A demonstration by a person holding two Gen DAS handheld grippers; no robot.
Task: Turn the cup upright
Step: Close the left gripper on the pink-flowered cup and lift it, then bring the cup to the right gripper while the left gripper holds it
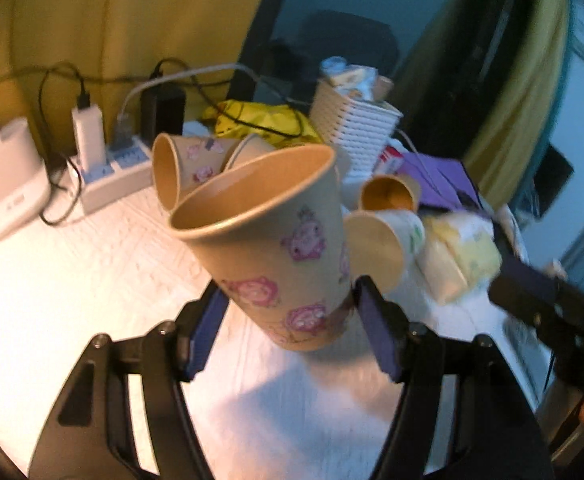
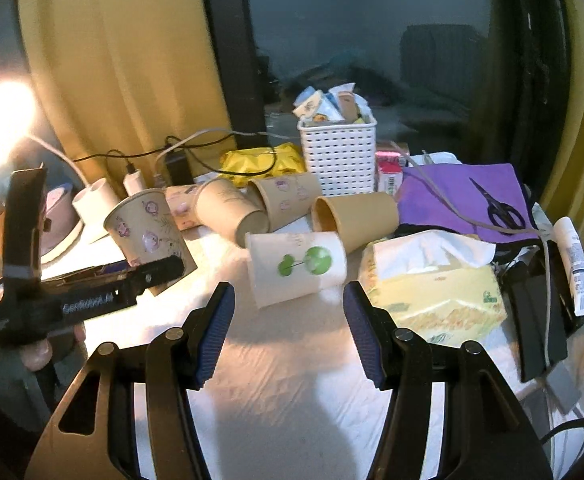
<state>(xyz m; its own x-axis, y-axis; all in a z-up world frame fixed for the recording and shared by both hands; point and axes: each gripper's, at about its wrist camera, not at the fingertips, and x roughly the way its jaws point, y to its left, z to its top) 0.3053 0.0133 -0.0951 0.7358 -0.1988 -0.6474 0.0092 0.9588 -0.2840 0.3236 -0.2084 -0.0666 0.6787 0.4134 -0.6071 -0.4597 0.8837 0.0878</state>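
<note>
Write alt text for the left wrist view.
The left hand-held gripper clamps a pig-printed paper cup, mouth up and tilted, above a white tablecloth. More paper cups lie on their sides behind it, near a white basket and a power strip.

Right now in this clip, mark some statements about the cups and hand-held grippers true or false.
1. The left hand-held gripper holds the brown paper cup with pink cartoon prints. True.
2. That cup stands level on the table. False: it is tilted, mouth up.
3. The right hand-held gripper grips the white paper cup with a green tree print. False: it is open and holds nothing.
4. The white cup lies on its side. True.
</note>
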